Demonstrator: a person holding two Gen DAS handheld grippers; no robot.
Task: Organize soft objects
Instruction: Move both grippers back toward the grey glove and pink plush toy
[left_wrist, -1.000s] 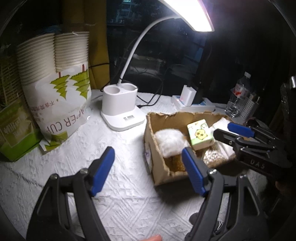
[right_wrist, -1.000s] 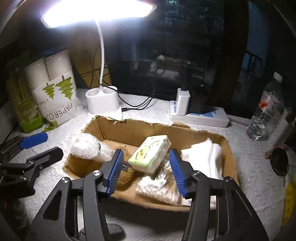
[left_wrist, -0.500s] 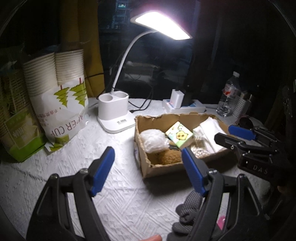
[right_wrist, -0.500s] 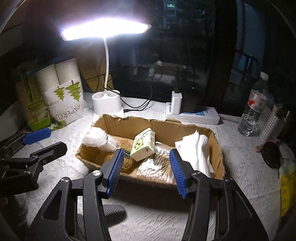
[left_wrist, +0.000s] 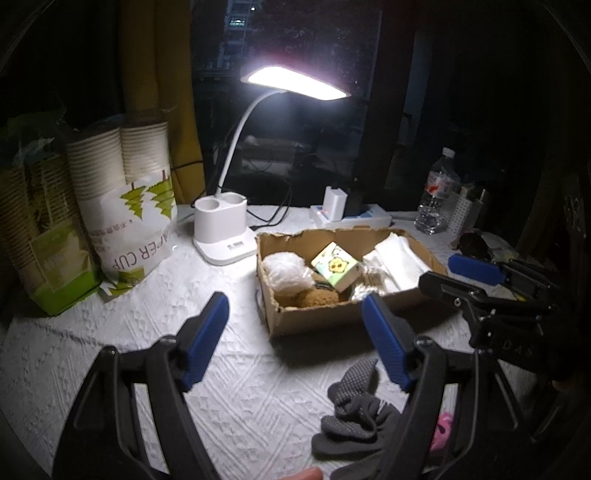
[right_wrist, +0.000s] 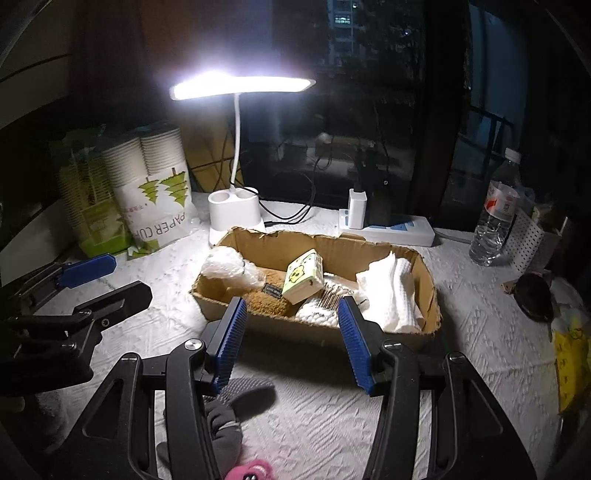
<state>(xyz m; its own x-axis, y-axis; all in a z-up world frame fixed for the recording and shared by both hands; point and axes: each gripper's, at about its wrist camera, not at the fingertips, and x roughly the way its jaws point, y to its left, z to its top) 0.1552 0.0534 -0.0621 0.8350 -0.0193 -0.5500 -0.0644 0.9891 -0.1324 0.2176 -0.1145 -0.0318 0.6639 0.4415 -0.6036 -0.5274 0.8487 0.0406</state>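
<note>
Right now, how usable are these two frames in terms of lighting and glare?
Left wrist view: lamp head blown out, surroundings black, cardboard box readable. Right wrist view: stronger glare around the lamp head, box well lit, fisheye bending at the edges.

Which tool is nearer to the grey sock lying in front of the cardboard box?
Left tool, sock just past its right finger. Right tool is beside it, slightly farther.
</note>
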